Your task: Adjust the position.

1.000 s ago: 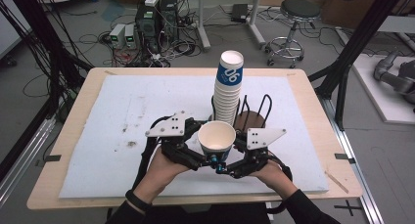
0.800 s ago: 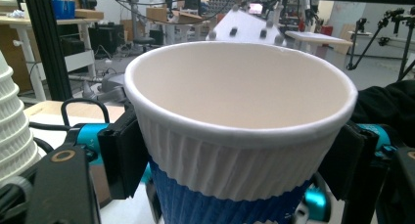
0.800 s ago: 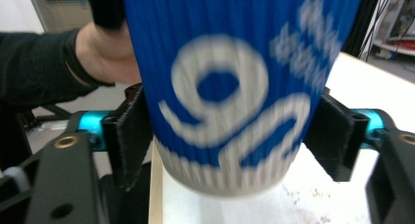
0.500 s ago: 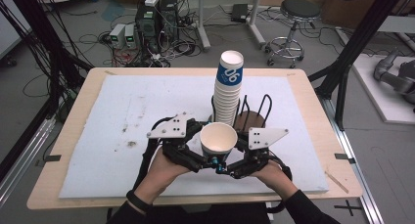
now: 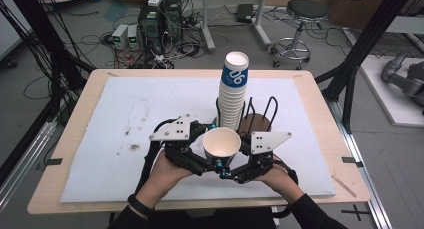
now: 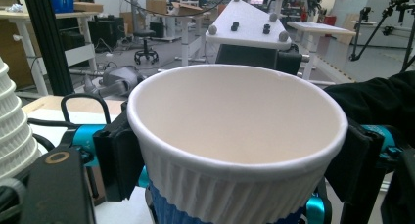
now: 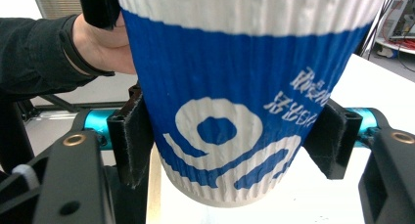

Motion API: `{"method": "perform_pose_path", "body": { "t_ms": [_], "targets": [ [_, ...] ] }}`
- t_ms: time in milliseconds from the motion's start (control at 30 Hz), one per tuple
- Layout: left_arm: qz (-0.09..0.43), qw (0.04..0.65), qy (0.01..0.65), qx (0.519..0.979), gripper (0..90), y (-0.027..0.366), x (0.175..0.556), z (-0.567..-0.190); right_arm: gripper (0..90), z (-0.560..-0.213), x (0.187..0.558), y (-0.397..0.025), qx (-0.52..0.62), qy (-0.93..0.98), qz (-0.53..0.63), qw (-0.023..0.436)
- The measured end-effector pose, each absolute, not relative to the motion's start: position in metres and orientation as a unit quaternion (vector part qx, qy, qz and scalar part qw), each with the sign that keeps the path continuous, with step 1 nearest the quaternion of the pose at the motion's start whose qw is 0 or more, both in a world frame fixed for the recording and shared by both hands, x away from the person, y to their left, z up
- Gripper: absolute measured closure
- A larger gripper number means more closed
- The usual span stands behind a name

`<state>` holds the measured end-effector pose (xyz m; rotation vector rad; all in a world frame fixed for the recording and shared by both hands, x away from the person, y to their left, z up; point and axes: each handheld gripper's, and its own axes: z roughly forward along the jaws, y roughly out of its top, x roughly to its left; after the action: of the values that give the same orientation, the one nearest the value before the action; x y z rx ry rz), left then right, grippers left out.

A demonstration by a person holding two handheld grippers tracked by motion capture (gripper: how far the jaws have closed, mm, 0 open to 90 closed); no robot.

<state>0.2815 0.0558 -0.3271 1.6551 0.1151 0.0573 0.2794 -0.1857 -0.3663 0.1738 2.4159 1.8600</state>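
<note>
I have my left gripper (image 5: 204, 161) just left of the paper cup (image 5: 221, 145), its jaws clamped on the cup's upper wall below the rim. The cup stands upright, mouth open upward, held above the counter (image 5: 100, 114) just in front of the tall stack of paper cups (image 5: 233, 91), which sits in a black wire rack (image 5: 260, 114). My right gripper (image 5: 235, 170) is just right of the cup, its jaws pressed against the blue lower wall on both sides. In the right gripper view, the cup's blue band (image 7: 230, 111) carries white print.
</note>
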Motion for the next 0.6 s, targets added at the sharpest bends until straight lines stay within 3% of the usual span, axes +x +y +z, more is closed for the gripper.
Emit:
{"method": "perform_pose_path", "body": {
  "t_ms": [167,600],
  "targets": [
    [0.034,0.673,0.05,0.737,22.7,0.06,0.282,-0.326,21.3,-0.366,0.282,-0.189,0.069,0.789,0.61,0.042],
    [0.062,0.672,0.077,0.734,22.7,0.09,0.287,-0.328,20.4,-0.359,0.292,-0.221,0.106,0.776,0.618,0.063]
  ]
}}
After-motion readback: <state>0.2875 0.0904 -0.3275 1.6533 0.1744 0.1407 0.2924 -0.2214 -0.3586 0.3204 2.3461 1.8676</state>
